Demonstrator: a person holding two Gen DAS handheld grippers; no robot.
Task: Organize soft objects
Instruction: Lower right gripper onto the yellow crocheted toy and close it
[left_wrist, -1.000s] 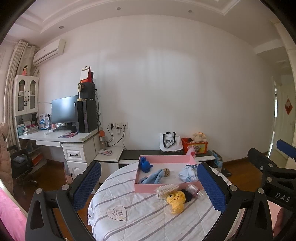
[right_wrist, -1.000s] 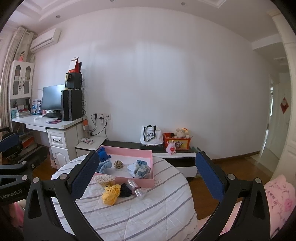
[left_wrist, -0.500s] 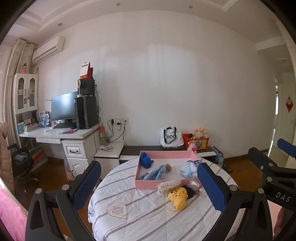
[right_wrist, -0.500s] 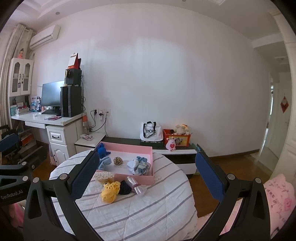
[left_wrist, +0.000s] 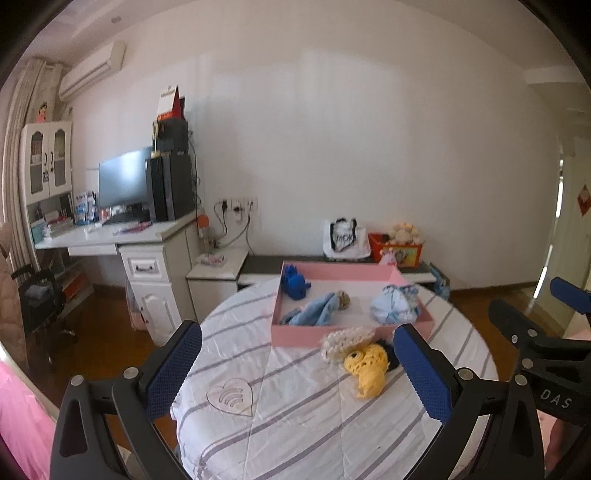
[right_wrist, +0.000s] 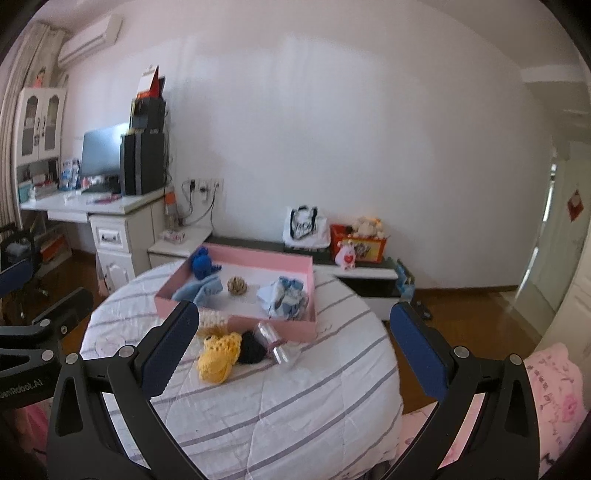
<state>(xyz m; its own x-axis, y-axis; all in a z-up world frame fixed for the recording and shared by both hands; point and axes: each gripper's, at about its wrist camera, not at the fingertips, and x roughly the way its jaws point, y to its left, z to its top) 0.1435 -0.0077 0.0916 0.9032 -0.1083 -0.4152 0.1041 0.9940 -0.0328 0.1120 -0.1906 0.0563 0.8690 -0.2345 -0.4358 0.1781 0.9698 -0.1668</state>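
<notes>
We hold both hand-held grippers, left (left_wrist: 295, 373) and right (right_wrist: 291, 354), wide apart and empty; the yellow knitted toy (right_wrist: 218, 356) lies ahead, closer to the right one's left finger.

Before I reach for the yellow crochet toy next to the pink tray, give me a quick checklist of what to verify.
1. Left gripper open and holding nothing: ok.
2. Right gripper open and holding nothing: ok.
3. Yellow crochet toy uncovered on top: ok.
4. Toy apart from its neighbours: not ok, the black knitted piece touches it.
5. Free space in the pink tray: ok, white floor shows mid-tray.
6. Clear plastic packet out of the way: cannot tell.
</notes>
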